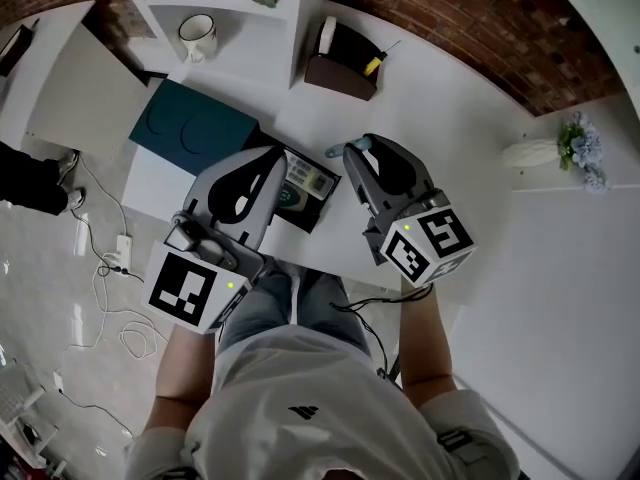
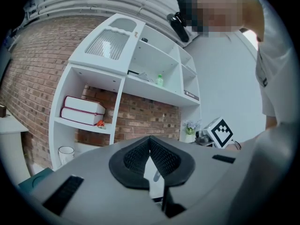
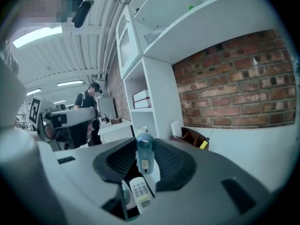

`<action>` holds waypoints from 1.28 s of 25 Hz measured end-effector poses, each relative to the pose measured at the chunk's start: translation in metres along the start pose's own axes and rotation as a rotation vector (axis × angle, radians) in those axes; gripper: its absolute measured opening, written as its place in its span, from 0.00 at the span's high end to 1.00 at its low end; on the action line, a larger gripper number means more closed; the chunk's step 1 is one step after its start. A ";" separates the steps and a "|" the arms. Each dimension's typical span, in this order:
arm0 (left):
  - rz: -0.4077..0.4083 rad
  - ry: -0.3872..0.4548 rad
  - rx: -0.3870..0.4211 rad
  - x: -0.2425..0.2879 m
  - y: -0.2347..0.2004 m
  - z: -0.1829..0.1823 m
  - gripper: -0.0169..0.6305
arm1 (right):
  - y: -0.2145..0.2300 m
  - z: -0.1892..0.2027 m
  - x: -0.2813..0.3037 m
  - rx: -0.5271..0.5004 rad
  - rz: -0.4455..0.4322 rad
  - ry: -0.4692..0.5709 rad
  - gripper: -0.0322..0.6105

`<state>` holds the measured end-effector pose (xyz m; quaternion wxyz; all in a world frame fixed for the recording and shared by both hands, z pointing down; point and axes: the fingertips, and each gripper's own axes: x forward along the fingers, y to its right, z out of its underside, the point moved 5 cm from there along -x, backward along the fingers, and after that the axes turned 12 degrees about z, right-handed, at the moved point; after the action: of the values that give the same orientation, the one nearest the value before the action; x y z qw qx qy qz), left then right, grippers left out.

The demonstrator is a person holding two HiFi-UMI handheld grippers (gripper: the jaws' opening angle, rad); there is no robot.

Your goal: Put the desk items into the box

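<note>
My right gripper (image 1: 352,154) is shut on a small blue-grey device (image 1: 358,146) with a pale button (image 3: 144,153). It holds the device upright just above the right edge of the open black box (image 1: 318,215). Inside the box lie a white keypad device (image 1: 305,179) (image 3: 139,191) and a round dark item (image 1: 286,199). My left gripper (image 1: 272,165) hovers over the box's left side and hides much of it. Its pads (image 2: 161,158) meet at the tip with nothing between them.
A teal lid (image 1: 190,126) lies on the desk left of the box. Behind stand a white shelf unit (image 1: 290,28) with a mug (image 1: 197,36) and books (image 2: 82,111), and a brown organizer (image 1: 345,66). A vase of flowers (image 1: 560,148) is at the right.
</note>
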<state>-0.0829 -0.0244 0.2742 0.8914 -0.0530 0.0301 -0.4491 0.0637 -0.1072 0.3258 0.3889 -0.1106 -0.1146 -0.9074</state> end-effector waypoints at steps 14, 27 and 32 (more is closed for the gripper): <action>-0.060 0.011 -0.001 -0.051 -0.008 0.008 0.95 | -0.049 0.068 0.015 0.014 -0.040 -0.154 0.74; -0.107 0.010 -0.007 -0.082 -0.017 0.012 0.95 | -0.082 0.106 0.048 0.035 -0.073 -0.218 0.74; -0.120 0.012 -0.009 -0.091 -0.019 0.014 0.95 | -0.080 0.107 0.047 0.044 -0.072 -0.221 0.74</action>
<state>-0.1506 0.0380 0.2905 0.8625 -0.0560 0.0341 -0.5018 -0.0145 -0.0533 0.4314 0.3435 -0.1972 -0.1806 -0.9003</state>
